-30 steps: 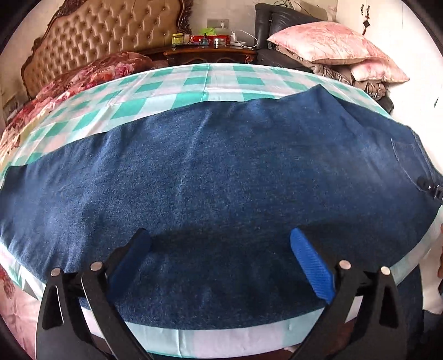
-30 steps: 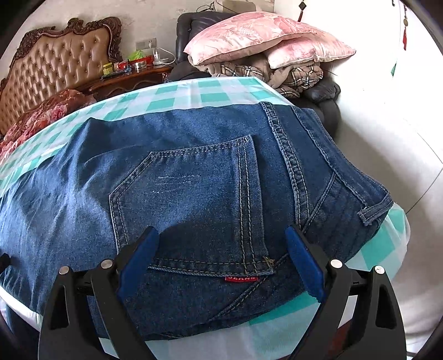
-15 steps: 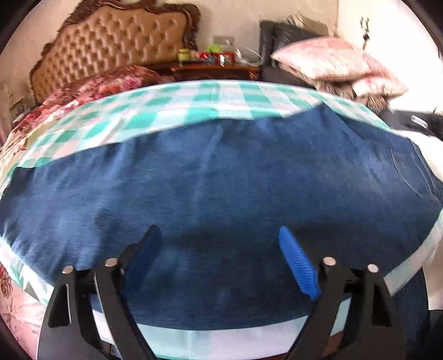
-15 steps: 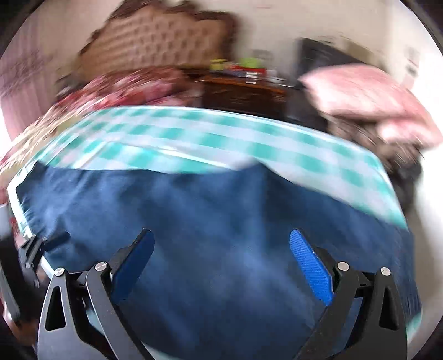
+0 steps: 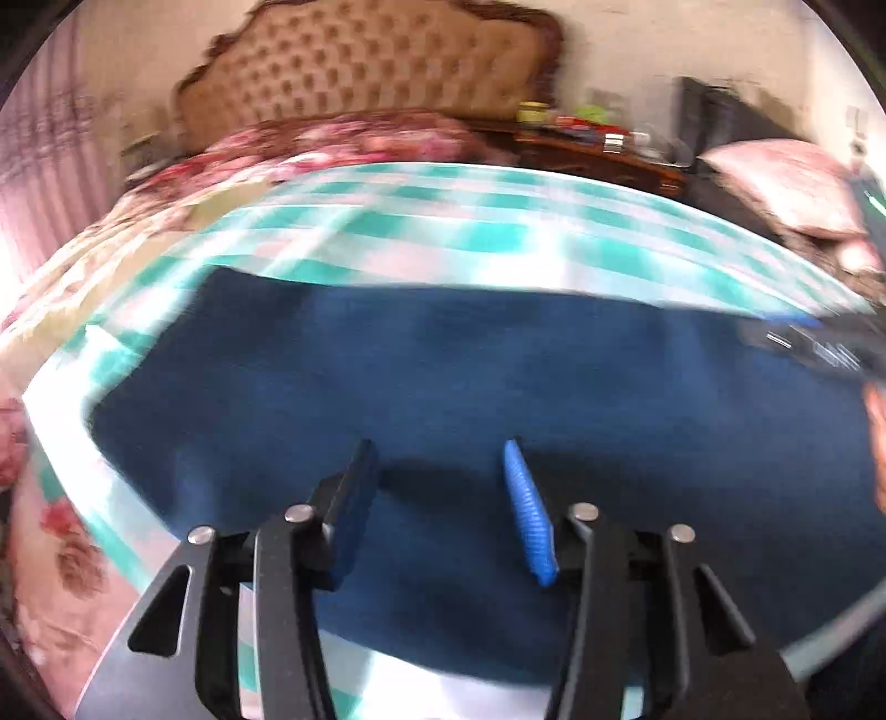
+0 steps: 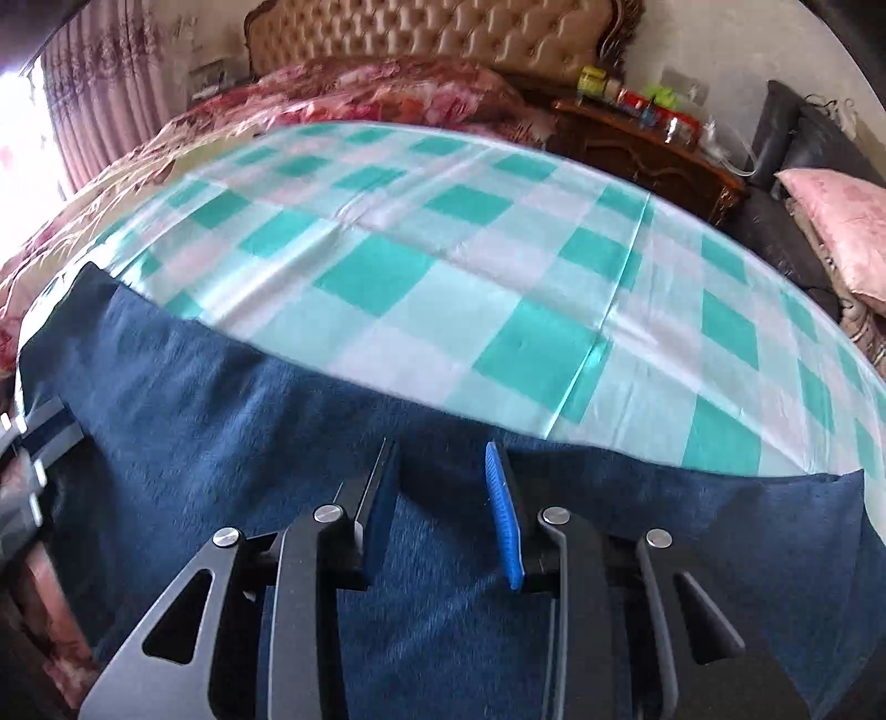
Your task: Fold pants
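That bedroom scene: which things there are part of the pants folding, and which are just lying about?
Part of the job:
- dark blue denim pants
- green and white checked cloth they lie on
- left gripper, open
- right gripper, open

Just lying about:
- tan tufted headboard
- red floral bedspread
- pink pillow
- dark wooden nightstand with small bottles

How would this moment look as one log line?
task: fold pants | jeans flat on checked cloth | left hand-held gripper open | right hand-held gripper open, nothing gripped

both grippers' jaws narrowed; right gripper [image 6: 443, 498] swung from waistband toward legs
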The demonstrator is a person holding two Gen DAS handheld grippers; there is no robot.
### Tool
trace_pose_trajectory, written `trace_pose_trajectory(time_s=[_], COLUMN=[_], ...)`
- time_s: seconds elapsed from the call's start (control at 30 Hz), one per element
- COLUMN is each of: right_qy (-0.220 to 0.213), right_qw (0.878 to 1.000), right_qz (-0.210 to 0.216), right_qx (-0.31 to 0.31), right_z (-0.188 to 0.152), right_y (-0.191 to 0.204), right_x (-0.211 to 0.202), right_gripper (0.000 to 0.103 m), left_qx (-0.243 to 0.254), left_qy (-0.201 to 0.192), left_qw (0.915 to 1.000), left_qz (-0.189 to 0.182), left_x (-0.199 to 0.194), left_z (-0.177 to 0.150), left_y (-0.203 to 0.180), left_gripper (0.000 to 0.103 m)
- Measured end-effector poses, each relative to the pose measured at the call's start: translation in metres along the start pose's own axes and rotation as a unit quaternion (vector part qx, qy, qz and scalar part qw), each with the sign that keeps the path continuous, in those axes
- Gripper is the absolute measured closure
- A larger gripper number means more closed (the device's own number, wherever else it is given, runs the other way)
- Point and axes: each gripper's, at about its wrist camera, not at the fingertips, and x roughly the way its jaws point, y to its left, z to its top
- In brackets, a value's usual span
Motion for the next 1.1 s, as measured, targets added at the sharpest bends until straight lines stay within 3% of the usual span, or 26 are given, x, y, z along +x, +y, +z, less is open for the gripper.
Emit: trace_pose_trajectory(time_s=[0.13,0.23,0.3,0.37,0.43,0.47,0.5,0.67,0.77,0.83,0.87,0.9,0.93,1.1], right_qy=[-0.003,-0.007,-0.011,-0.012,-0.015,-0.016,-0.017,-0.029,-0.031,-0.032,-0.038,-0.048,-0.057,-0.077], right_qw=[1.0,1.0,0.999,0.999,0.999,0.999,0.998,0.998,0.997,0.996,0.996,0.995,0.996,0.997], right_qz=[-0.009,-0.019,-0.03,-0.03,-0.032,-0.034,-0.035,-0.044,-0.058,-0.071,-0.076,-0.076,-0.068,-0.007], right_qx=[0.015,0.011,0.013,0.023,0.033,0.037,0.039,0.028,0.029,0.034,0.034,0.032,0.028,-0.024], right_z=[-0.002,-0.001,-0.001,-0.002,-0.003,-0.003,-0.003,-0.002,0.0,0.001,0.001,0.001,0.001,0.01], right_y=[-0.003,-0.002,-0.003,-0.007,-0.011,-0.012,-0.012,-0.01,-0.009,-0.01,-0.01,-0.008,-0.005,0.036], right_x=[0.001,0.003,0.003,0.004,0.005,0.006,0.006,0.005,0.007,0.007,0.003,-0.002,-0.008,-0.02], right_gripper=[0.072,0.067,0.059,0.055,0.047,0.045,0.044,0.044,0.044,0.044,0.045,0.045,0.045,0.045], left_qx=[0.015,0.055,0.041,0.017,0.008,0.012,0.021,0.042,0.038,0.039,0.033,0.02,-0.001,-0.096], left_qy=[-0.022,-0.021,0.005,0.035,0.048,0.056,0.066,0.037,0.056,0.063,0.053,0.046,0.025,-0.026], left_qw=[0.9996,0.9963,0.9934,0.9954,0.9974,0.9976,0.997,0.9979,0.9974,0.9968,0.9974,0.9973,0.998,0.995], left_qz=[0.007,0.062,0.107,0.087,0.053,0.038,0.033,0.031,0.027,0.028,0.036,0.054,0.059,0.01], left_x=[0.007,0.022,0.036,0.045,0.05,0.054,0.057,0.045,0.063,0.073,0.07,0.065,0.055,0.006], left_z=[0.041,0.071,0.087,0.092,0.094,0.096,0.097,0.106,0.104,0.098,0.097,0.097,0.095,0.072], left_y=[0.038,0.056,0.082,0.104,0.114,0.115,0.115,0.111,0.111,0.113,0.116,0.122,0.13,0.171], left_gripper=[0.054,0.039,0.031,0.031,0.053,0.092,0.094,0.096,0.096,0.09,0.071,0.042,0.035,0.043])
